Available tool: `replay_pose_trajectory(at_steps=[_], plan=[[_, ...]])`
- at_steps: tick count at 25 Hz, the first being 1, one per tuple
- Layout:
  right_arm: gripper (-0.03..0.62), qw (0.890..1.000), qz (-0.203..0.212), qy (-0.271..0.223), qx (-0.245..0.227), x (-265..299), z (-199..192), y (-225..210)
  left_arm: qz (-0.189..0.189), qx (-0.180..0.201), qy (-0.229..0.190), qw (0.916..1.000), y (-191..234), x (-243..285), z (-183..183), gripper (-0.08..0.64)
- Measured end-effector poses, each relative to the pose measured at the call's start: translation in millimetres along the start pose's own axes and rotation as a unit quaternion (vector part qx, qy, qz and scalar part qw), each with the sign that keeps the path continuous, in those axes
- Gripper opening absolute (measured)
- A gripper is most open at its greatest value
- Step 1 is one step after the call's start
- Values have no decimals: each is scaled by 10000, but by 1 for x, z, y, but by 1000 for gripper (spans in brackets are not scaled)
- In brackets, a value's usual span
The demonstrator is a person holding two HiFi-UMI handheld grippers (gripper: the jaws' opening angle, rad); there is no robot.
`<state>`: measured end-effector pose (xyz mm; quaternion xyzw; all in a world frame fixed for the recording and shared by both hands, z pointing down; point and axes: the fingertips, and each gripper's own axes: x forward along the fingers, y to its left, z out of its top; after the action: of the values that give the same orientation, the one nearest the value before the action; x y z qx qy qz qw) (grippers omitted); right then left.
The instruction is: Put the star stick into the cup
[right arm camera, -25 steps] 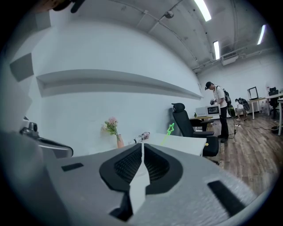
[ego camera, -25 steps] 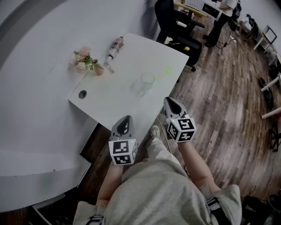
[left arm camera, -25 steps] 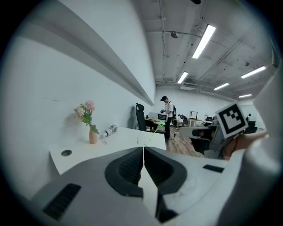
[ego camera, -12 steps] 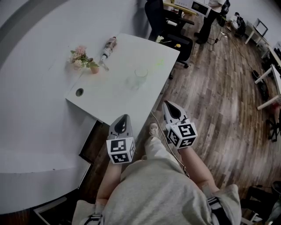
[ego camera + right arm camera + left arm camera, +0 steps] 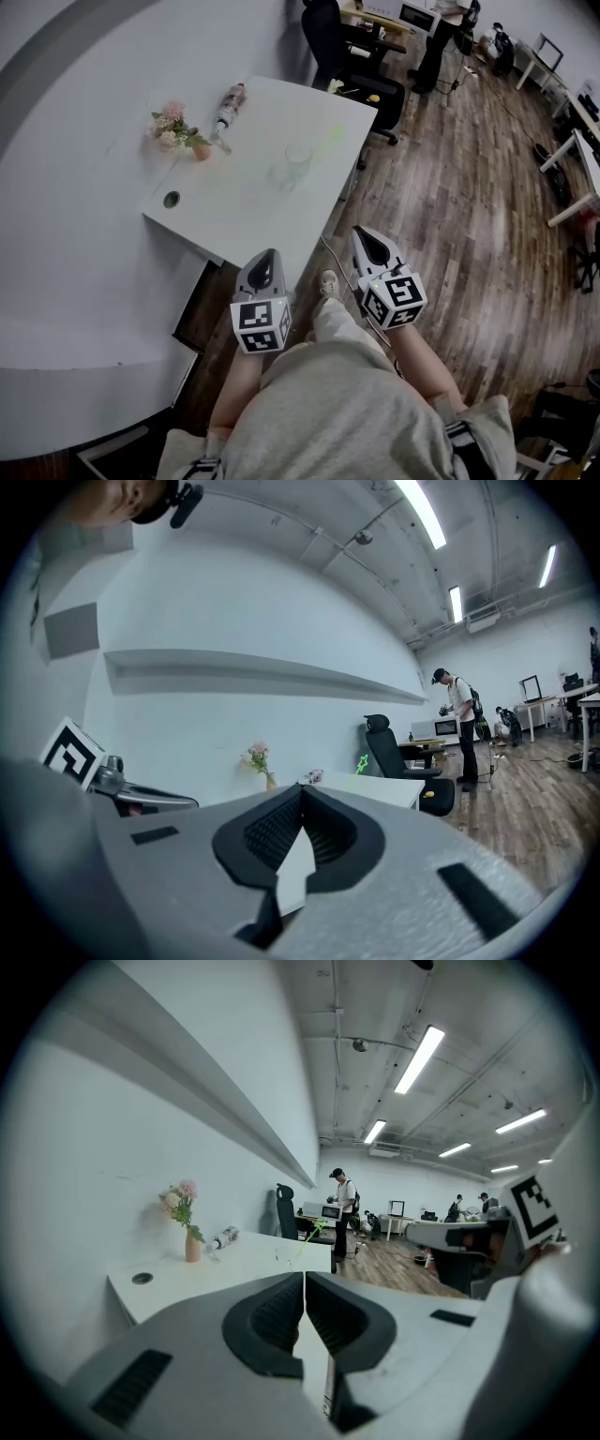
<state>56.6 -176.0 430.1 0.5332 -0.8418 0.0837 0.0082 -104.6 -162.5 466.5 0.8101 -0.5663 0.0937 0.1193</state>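
A clear cup (image 5: 298, 157) stands on the white table (image 5: 234, 216) towards its far right side. A green star stick (image 5: 324, 141) slants beside it; I cannot tell whether its lower end sits in the cup. The left gripper view shows the stick (image 5: 310, 1235) rising past the cup (image 5: 281, 1255). Its star (image 5: 361, 761) is small in the right gripper view. My left gripper (image 5: 263, 270) is held off the table's near edge, shut and empty. My right gripper (image 5: 371, 246) hovers over the floor to the right, also shut and empty. Their jaw tips (image 5: 305, 1279) (image 5: 302, 794) meet.
A small vase of pink flowers (image 5: 178, 128) and a lying bottle (image 5: 228, 101) sit at the table's far left. A round cable hole (image 5: 171, 199) is near the left edge. A black office chair (image 5: 330, 37) stands beyond the table. A person (image 5: 343, 1211) stands far back.
The head view has shifted slightly, so the table and cup sit a little further up and left. Both grippers stay shut in front of the body.
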Motion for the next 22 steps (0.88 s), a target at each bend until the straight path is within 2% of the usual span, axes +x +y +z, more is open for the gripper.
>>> replay_pose_trajectory(at_steps=[22], plan=[[-3,10000,19,-3,22,-2,2,7,-9,-28,35,10000,-2,0,-6,9]])
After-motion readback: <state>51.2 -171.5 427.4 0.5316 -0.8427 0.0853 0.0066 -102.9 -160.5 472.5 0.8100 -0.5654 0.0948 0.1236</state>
